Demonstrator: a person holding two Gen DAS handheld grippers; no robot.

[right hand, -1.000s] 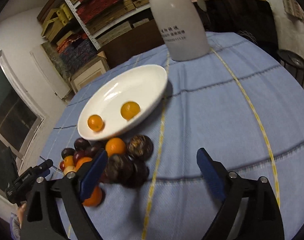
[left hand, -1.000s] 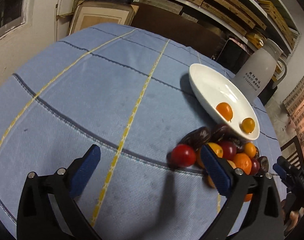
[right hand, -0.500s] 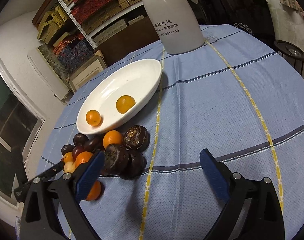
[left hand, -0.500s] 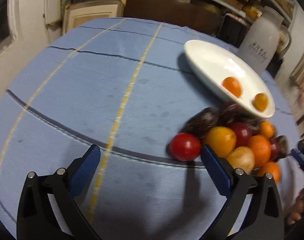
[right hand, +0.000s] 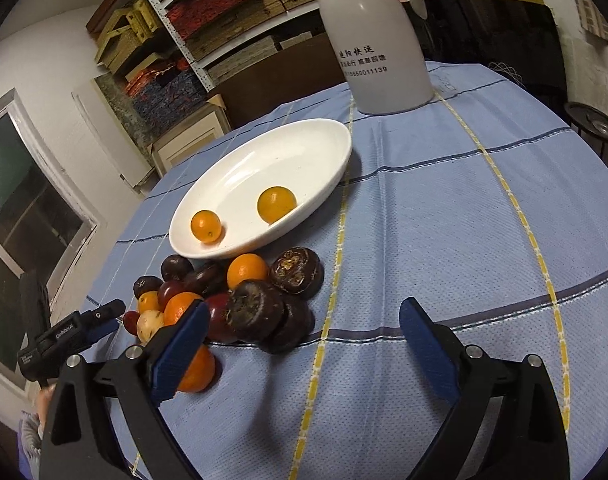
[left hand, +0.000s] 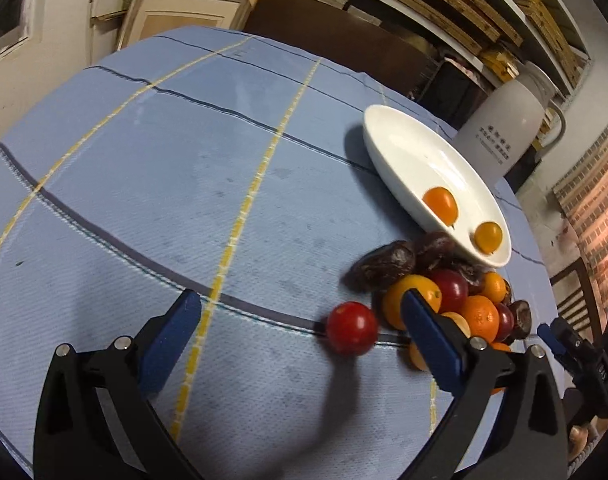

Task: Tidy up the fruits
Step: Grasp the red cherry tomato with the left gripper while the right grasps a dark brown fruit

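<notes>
- Fruit pile (right hand: 223, 304) sits on the blue cloth (right hand: 444, 240) just beside the near rim of the white dish (right hand: 304, 136), touching it at the dish's 6 o'clock side in the right wrist view; two orange fruits already lie inside the dish.
- Left gripper (left hand: 299, 328) hangs released, jaws wide apart and holding nothing; the red tomato (left hand: 351, 333) lies loose between them, nearer the right finger, at about 9 o'clock of the pile.
- Right gripper (right hand: 304, 330) is likewise released and empty, its left finger overlapping the pile's near edge in its own view.
- Risk, as I judge it: the tomato is round and free on the cloth, so a finger closing off-centre could nudge it and send it rolling away rather than seat it.
- Risk, again a judgement: the pile is tightly packed, so a finger pushed into it could scatter neighbours, and the dark wrinkled fruits (right hand: 263, 316) look soft enough to bruise under a hard squeeze.
- Risk: both grippers work at the same pile and could collide.
- Dish is oval; in the right wrist view its long axis runs from about 8 o'clock to 2 o'clock, its far end pointing toward the grey bottle (right hand: 376, 40).
- Tomato is near-spherical, so no long axis is discernible.
</notes>
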